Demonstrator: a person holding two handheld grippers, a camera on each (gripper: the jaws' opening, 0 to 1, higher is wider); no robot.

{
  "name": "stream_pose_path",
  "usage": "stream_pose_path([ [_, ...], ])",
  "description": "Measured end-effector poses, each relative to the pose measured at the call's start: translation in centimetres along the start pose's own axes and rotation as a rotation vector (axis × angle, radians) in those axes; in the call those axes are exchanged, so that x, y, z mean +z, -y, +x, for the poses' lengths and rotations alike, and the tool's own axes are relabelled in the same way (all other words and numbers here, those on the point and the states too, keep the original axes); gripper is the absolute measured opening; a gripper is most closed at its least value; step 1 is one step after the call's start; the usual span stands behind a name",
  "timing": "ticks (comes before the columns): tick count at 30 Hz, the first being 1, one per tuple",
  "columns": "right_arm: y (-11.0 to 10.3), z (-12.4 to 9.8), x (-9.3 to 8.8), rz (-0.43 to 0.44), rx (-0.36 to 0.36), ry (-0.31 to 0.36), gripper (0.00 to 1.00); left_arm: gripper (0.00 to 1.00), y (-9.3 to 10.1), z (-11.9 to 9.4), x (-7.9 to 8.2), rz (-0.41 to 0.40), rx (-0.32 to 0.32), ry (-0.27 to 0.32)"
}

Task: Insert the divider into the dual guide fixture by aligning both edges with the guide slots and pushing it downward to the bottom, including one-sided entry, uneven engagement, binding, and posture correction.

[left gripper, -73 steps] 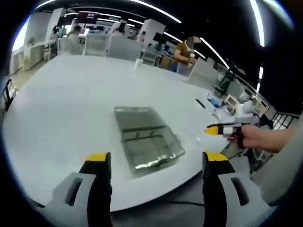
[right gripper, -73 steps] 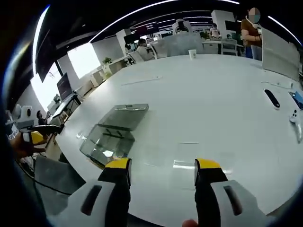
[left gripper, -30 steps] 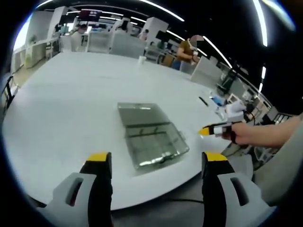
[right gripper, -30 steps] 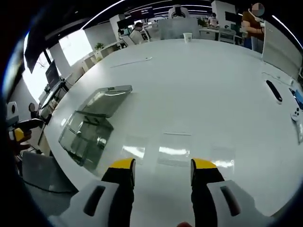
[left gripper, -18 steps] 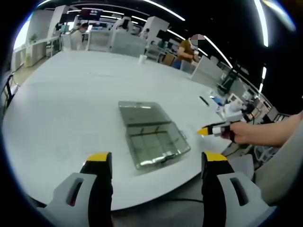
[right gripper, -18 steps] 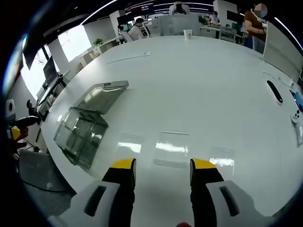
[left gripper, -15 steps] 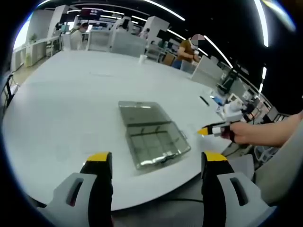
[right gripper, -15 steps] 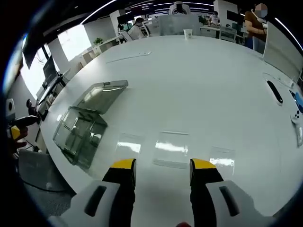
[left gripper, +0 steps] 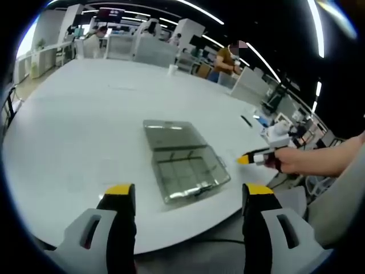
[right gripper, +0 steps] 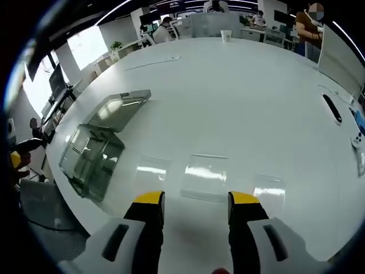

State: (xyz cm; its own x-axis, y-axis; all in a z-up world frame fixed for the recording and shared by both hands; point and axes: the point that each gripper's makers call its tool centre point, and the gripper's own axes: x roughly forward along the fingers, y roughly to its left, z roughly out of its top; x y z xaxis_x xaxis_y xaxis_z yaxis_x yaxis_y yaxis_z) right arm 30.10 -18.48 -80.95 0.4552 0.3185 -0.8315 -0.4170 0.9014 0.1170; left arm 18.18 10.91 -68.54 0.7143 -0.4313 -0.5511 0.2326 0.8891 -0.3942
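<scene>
Divider [right gripper: 118, 110] and clear fixture [left gripper: 185, 174] lie ungrasped on the tabletop [right gripper: 239, 103], both grippers [left gripper: 187, 191] [right gripper: 189, 198] wide-jawed and empty; next, I judge, comes reaching for the divider.

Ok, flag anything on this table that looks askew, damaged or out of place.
Nothing looks damaged or spilled. The clear fixture sits close to the near edge of the white table, with a clear flat panel lying just beyond it. Both grippers, left and right, are open and empty.

Right tongs [right gripper: 191, 206] spread over white table [right gripper: 245, 108], clear fixture [right gripper: 91, 160] at left beside flat panel [right gripper: 118, 109]
</scene>
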Motion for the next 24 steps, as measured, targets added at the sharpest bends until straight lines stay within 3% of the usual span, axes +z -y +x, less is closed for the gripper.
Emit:
stream_pose_path([
  [24, 0.3, 0.86, -0.08, -0.021, -0.046, -0.029, 0.39, 0.73, -0.51, -0.06, -0.17, -0.007, 0.002, -0.004],
])
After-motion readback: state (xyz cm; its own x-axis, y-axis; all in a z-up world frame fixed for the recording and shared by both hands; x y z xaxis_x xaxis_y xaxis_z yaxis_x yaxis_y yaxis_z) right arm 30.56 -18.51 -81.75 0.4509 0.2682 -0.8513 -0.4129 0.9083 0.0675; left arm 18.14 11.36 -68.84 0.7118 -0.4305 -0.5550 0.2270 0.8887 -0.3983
